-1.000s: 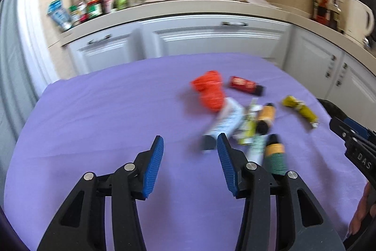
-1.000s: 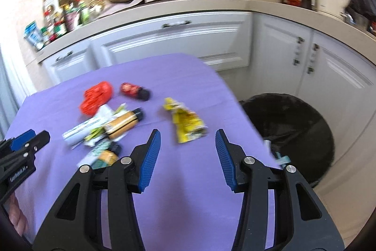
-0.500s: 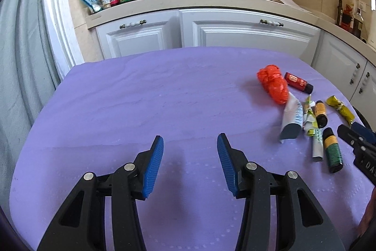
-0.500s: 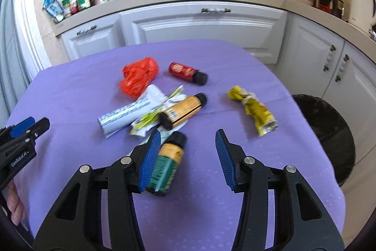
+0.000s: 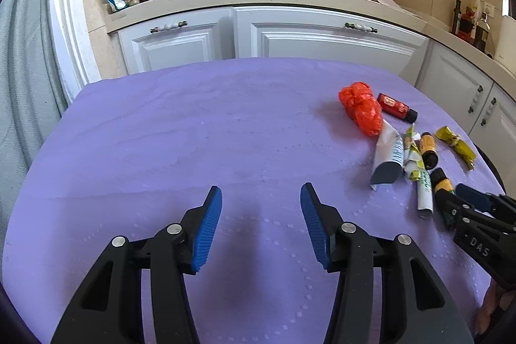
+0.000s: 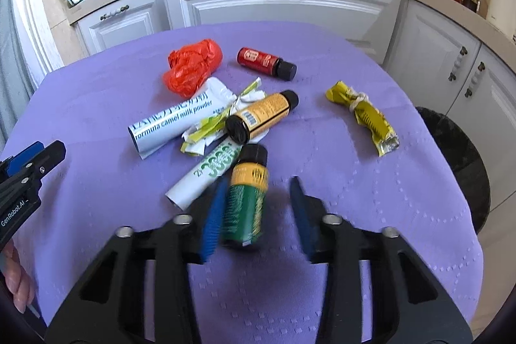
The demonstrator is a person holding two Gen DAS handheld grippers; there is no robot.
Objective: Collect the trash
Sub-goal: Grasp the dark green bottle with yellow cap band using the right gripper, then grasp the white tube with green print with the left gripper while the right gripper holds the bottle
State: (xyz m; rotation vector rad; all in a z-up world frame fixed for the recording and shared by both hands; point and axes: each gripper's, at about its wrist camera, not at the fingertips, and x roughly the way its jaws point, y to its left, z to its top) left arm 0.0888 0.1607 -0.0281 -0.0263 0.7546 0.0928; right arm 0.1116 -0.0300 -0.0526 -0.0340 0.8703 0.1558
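Note:
Trash lies on the purple tablecloth [image 6: 338, 189]: a green bottle with a yellow band [image 6: 246, 199], an orange-labelled bottle [image 6: 261, 116], a red bottle [image 6: 266, 62], a crumpled orange bag [image 6: 193, 68], a white milk-powder tube [image 6: 177, 121], a white-green tube [image 6: 206, 178], torn wrappers and a yellow wrapper [image 6: 362, 116]. My right gripper [image 6: 256, 215] is open with the green bottle between its fingers, close to the left one. My left gripper [image 5: 261, 224] is open and empty over bare cloth, left of the pile [image 5: 400, 147].
A black-lined trash bin [image 6: 458, 157] stands on the floor past the table's right edge. White kitchen cabinets [image 6: 274, 5] and a counter with jars and a pan lie behind. The right gripper's tip shows at the right in the left wrist view [image 5: 477, 208].
My right gripper has swung from the yellow wrapper and bin side to the pile and closed in around the green bottle. My left gripper has turned away left, off the pile.

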